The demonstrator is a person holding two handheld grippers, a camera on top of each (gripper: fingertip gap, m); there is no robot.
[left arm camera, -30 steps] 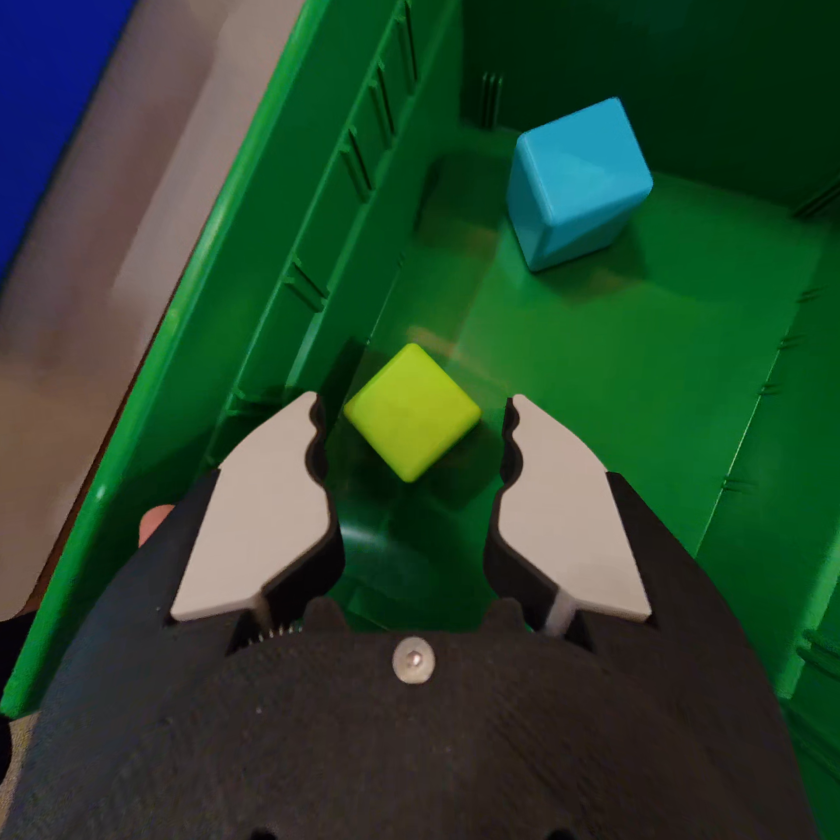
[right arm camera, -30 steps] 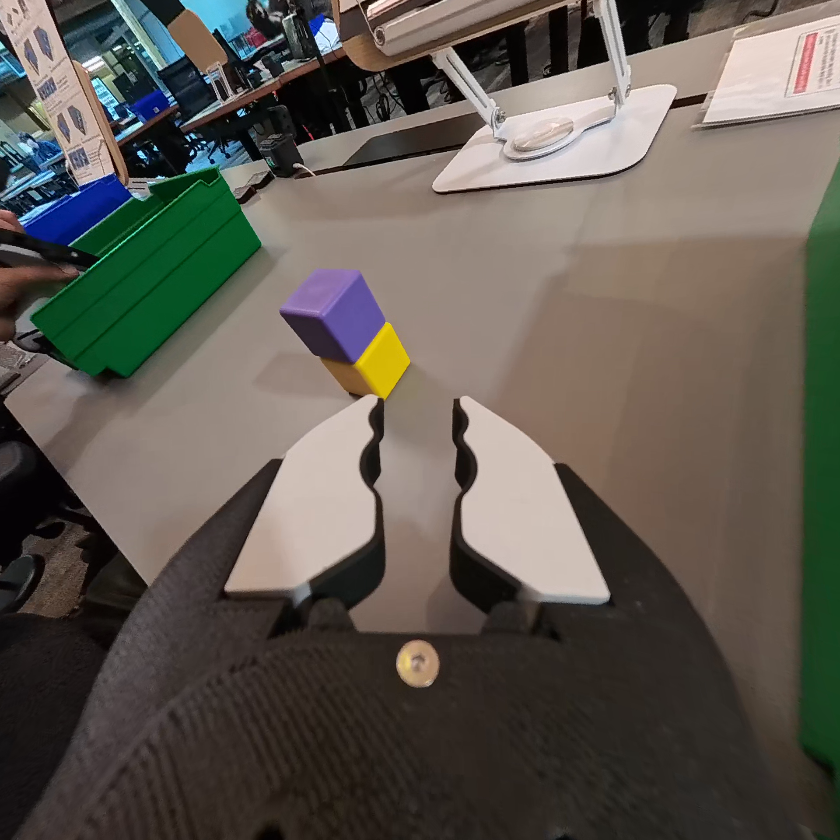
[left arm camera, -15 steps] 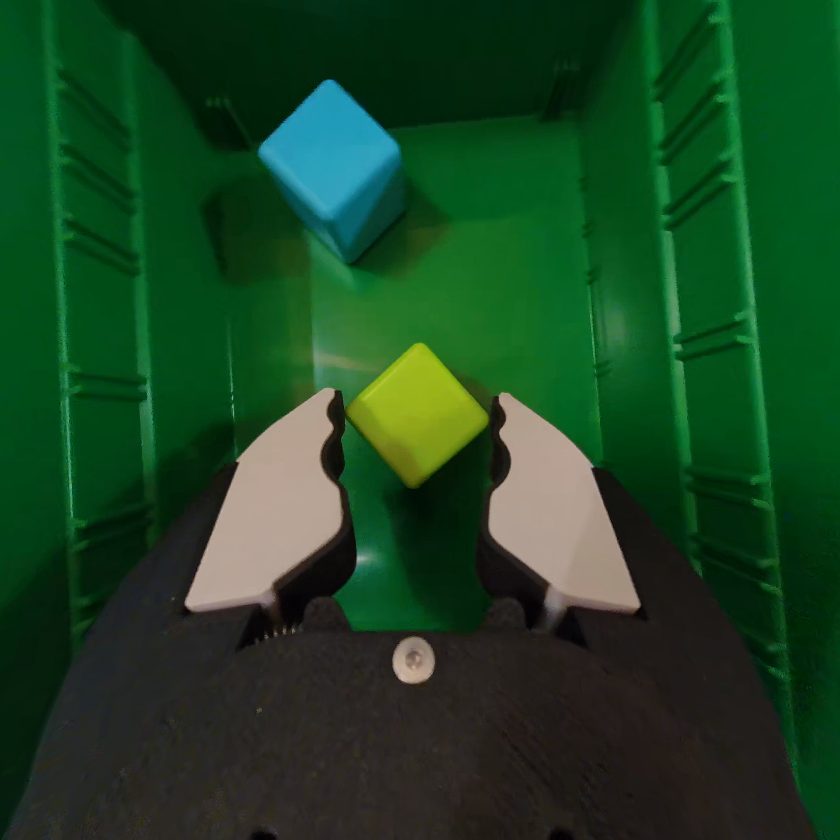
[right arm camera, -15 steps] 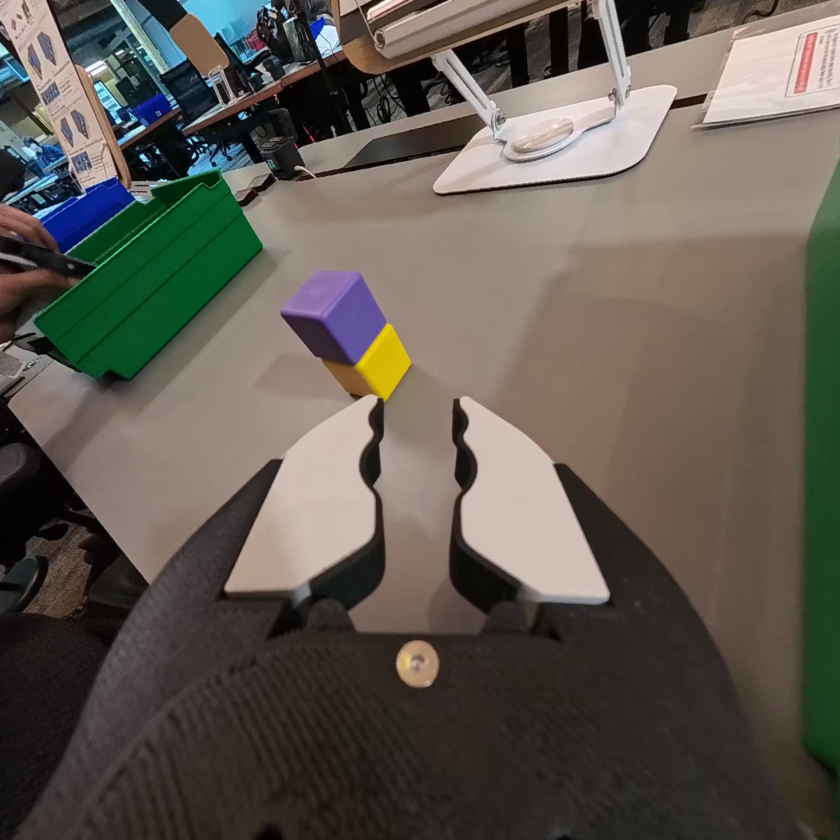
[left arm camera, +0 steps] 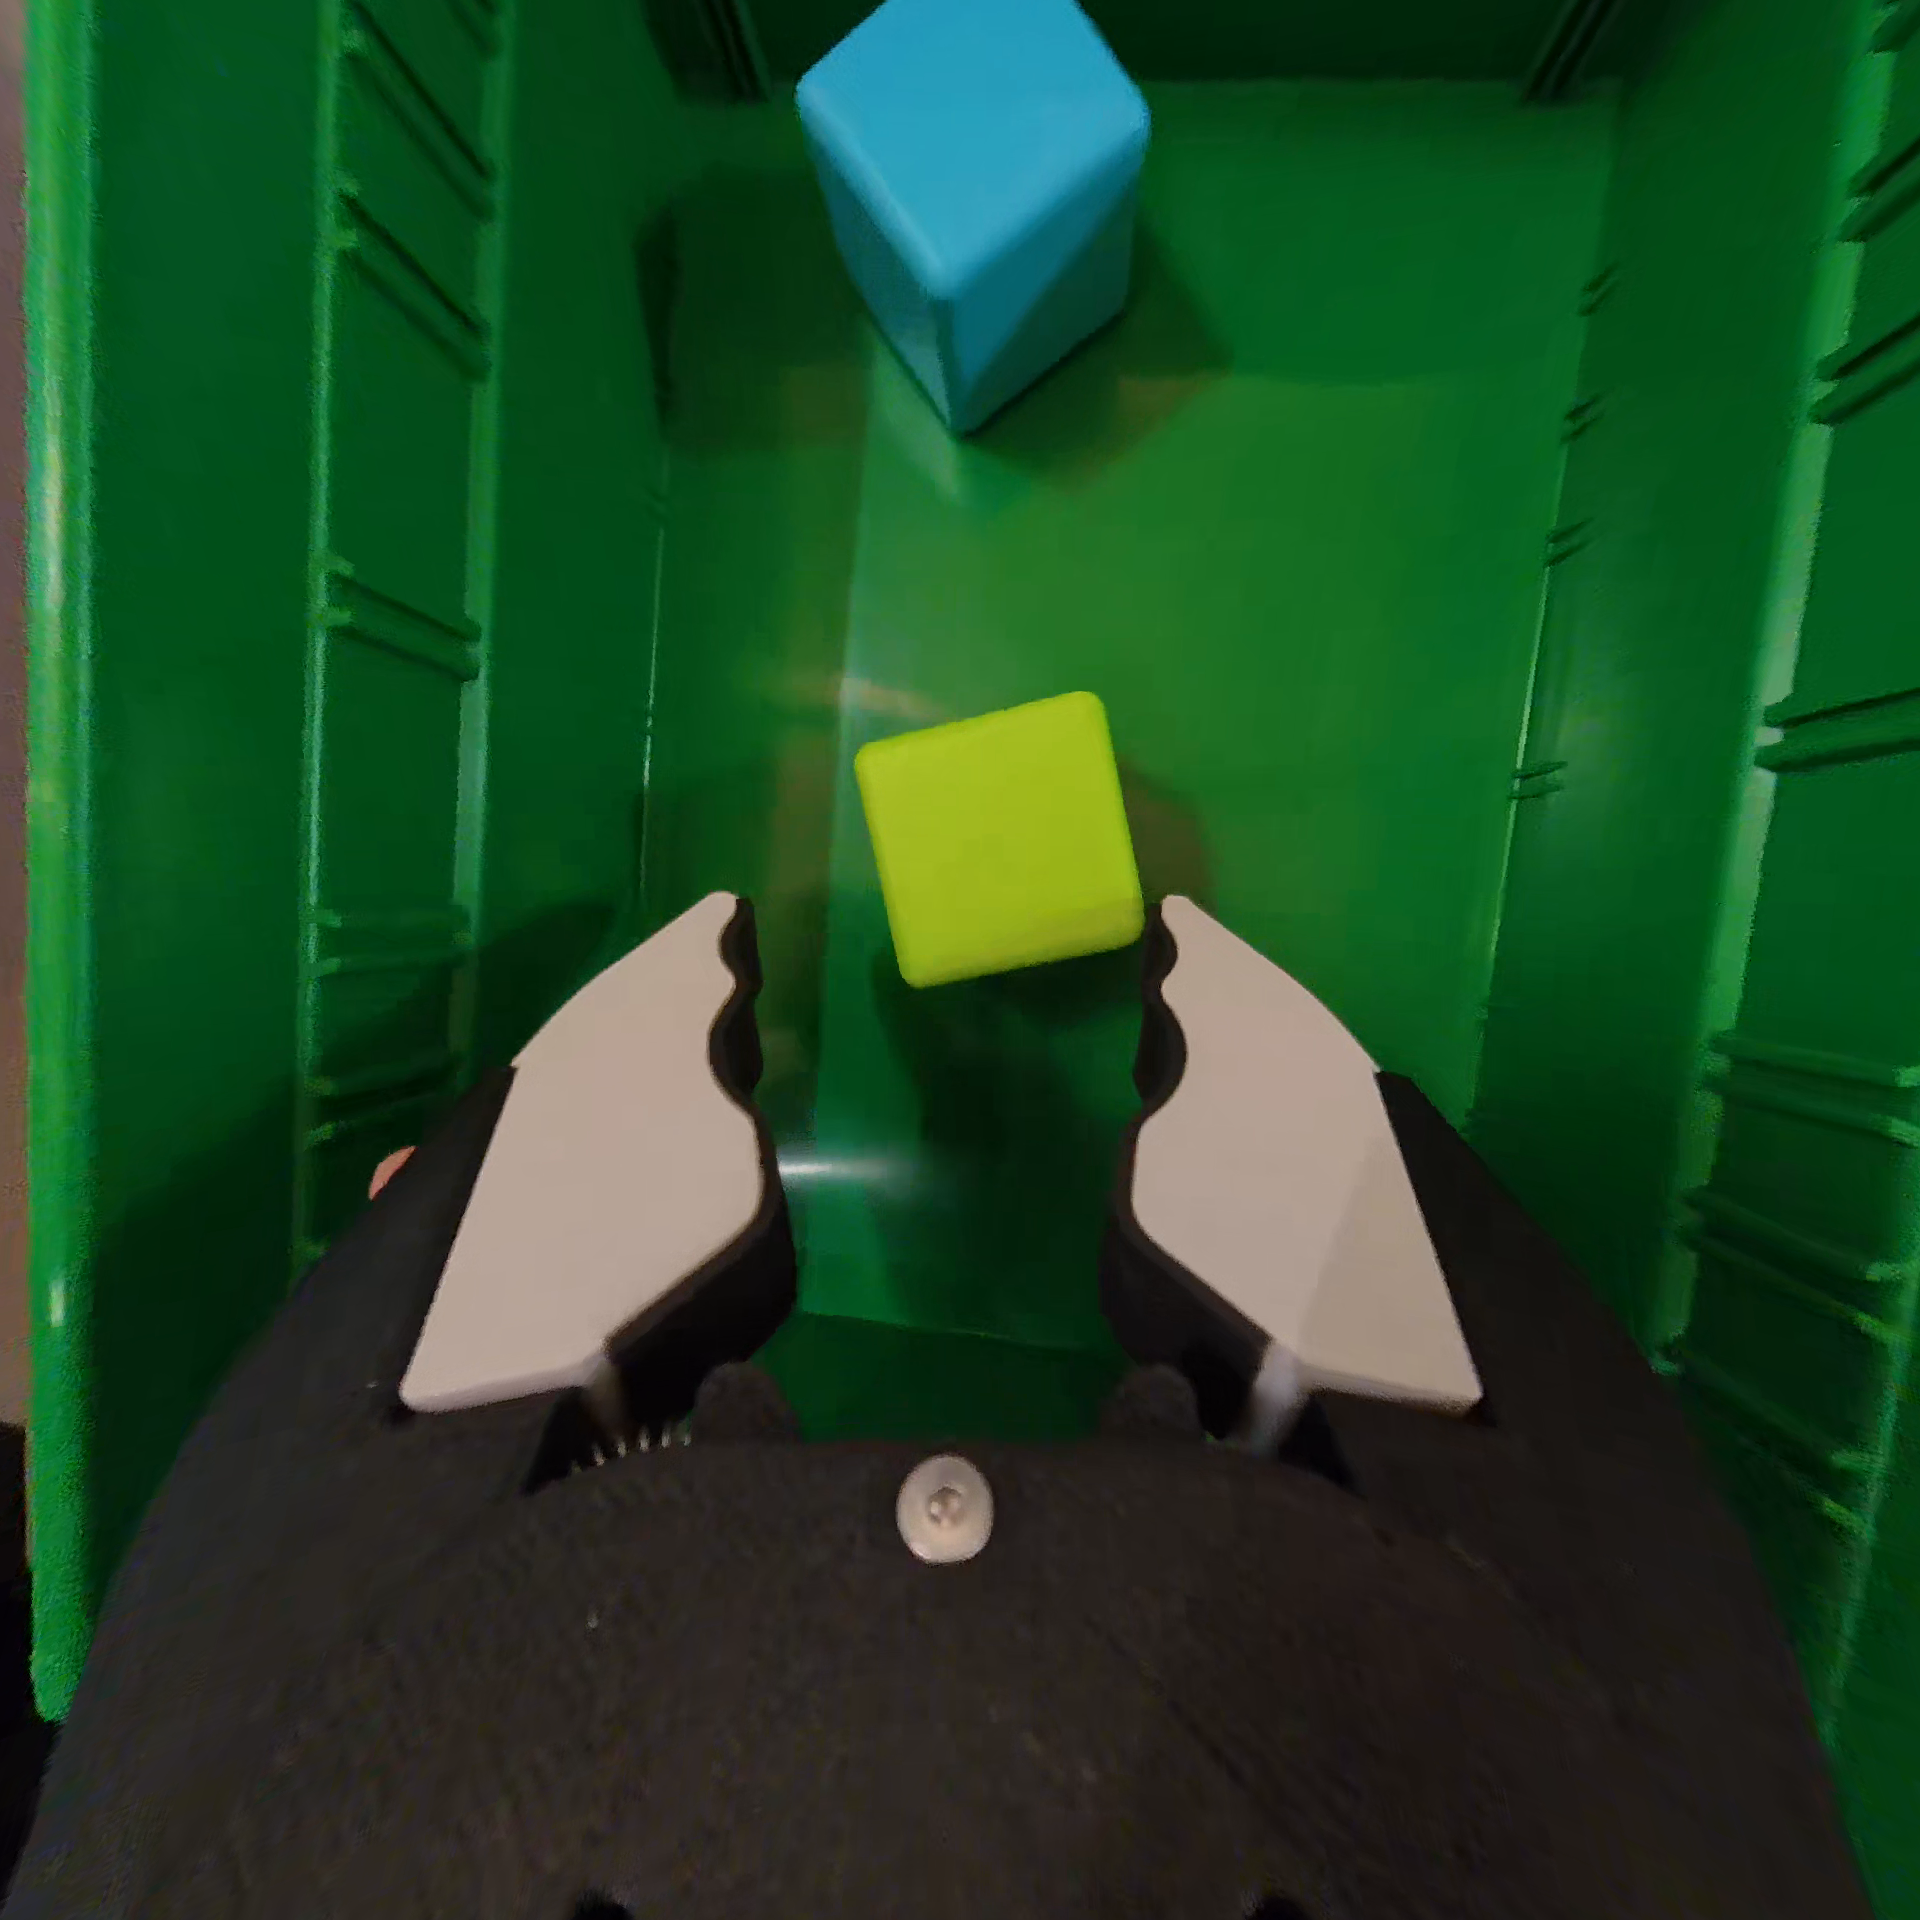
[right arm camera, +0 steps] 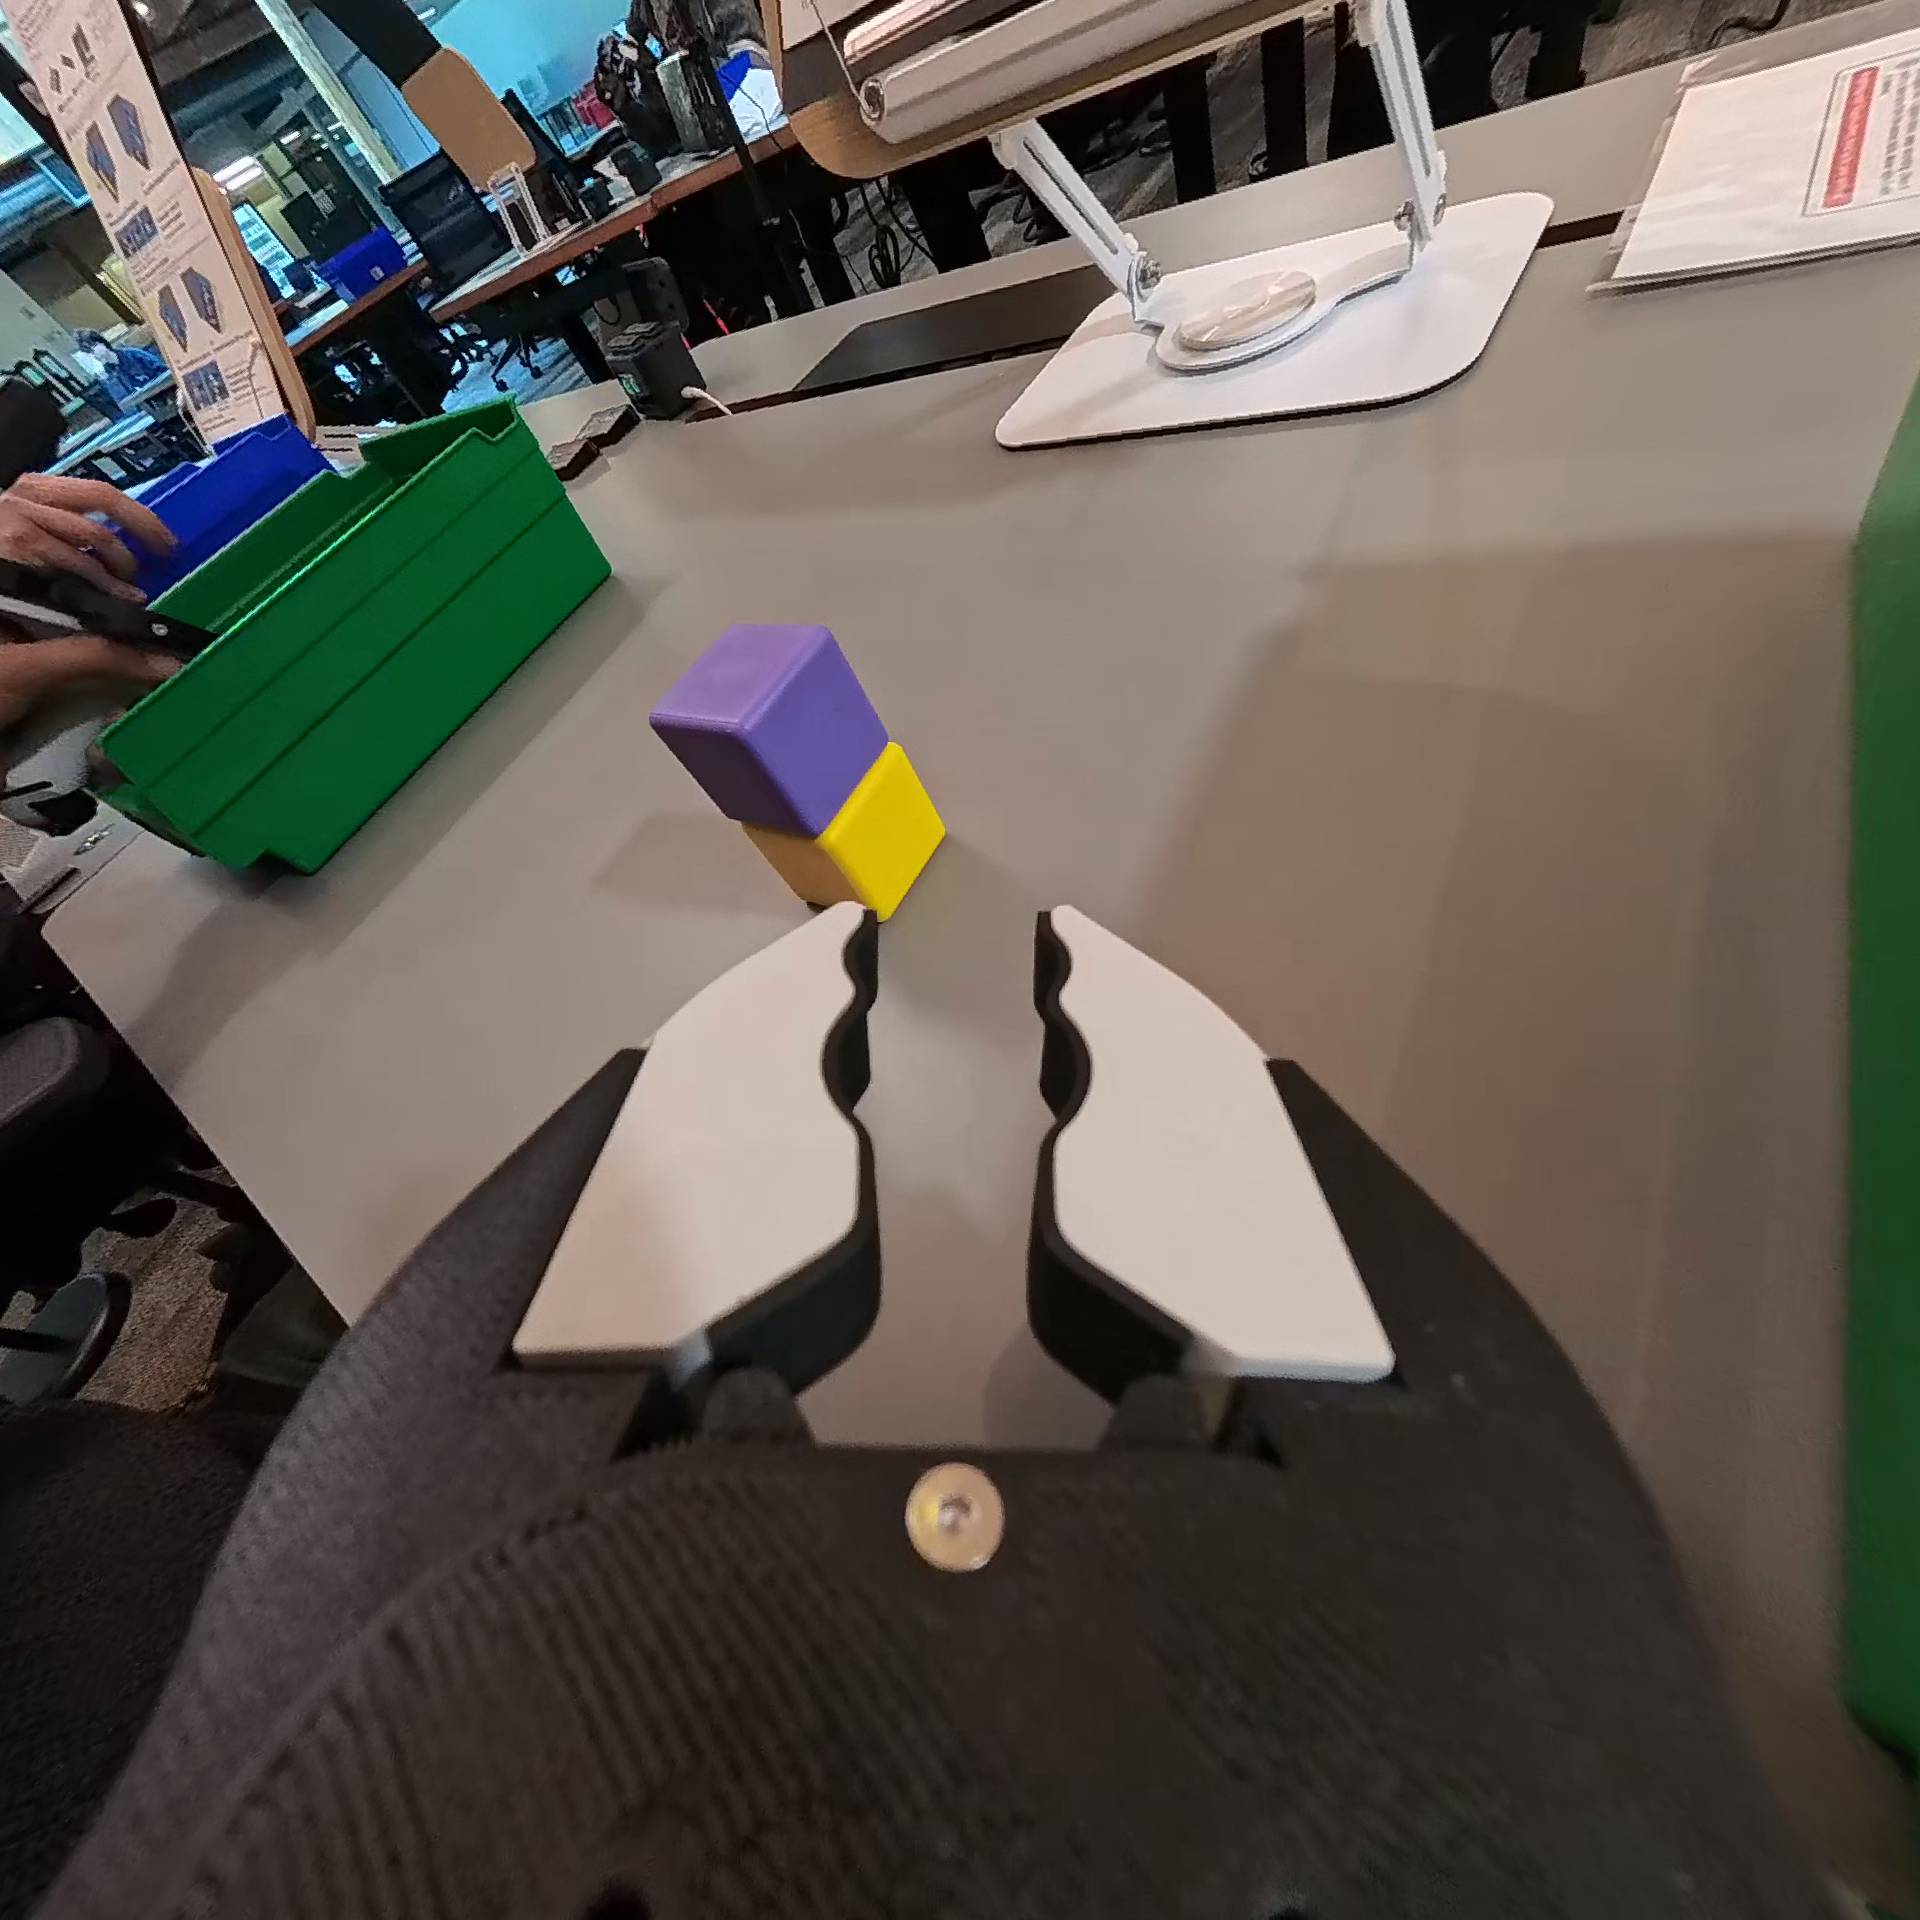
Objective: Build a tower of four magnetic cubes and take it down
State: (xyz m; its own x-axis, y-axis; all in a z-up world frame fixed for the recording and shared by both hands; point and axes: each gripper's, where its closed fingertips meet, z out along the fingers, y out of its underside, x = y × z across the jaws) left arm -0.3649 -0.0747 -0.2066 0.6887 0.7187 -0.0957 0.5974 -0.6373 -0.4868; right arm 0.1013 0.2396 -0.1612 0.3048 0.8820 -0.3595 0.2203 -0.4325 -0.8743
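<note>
Left tongs [left arm camera: 940, 914] sit inside a green bin [left arm camera: 395, 623], spread wide, gripping nothing. Lime cube [left arm camera: 997, 836] lies on the bin floor just past the tips, at 12 o'clock, skewed toward the right fingertip [left arm camera: 1169, 920]; that tip looks to be at the cube's lower right corner, contact can't be confirmed. Gap between cube and left fingertip is clear. Blue cube [left arm camera: 971, 208] is further in at 12 o'clock, near the back wall, well apart from the lime one. Slight motion blur in this view.

Right tongs [right arm camera: 954, 920] hover over the grey surface [right arm camera: 1351, 779], part open with a narrow gap, holding nothing. Purple cube [right arm camera: 769, 727] is stacked on a yellow cube [right arm camera: 883, 836], rotated off square to it; stack is just beyond the left fingertip at 11 o'clock, not between the tips. Same green bin [right arm camera: 364, 665] shows at 10 o'clock, with a hand [right arm camera: 73, 540] at its near end. White stand base [right arm camera: 1278, 332] at 1 o'clock, far side. Green edge of another object [right arm camera: 1886, 1039] at 3 o'clock.
</note>
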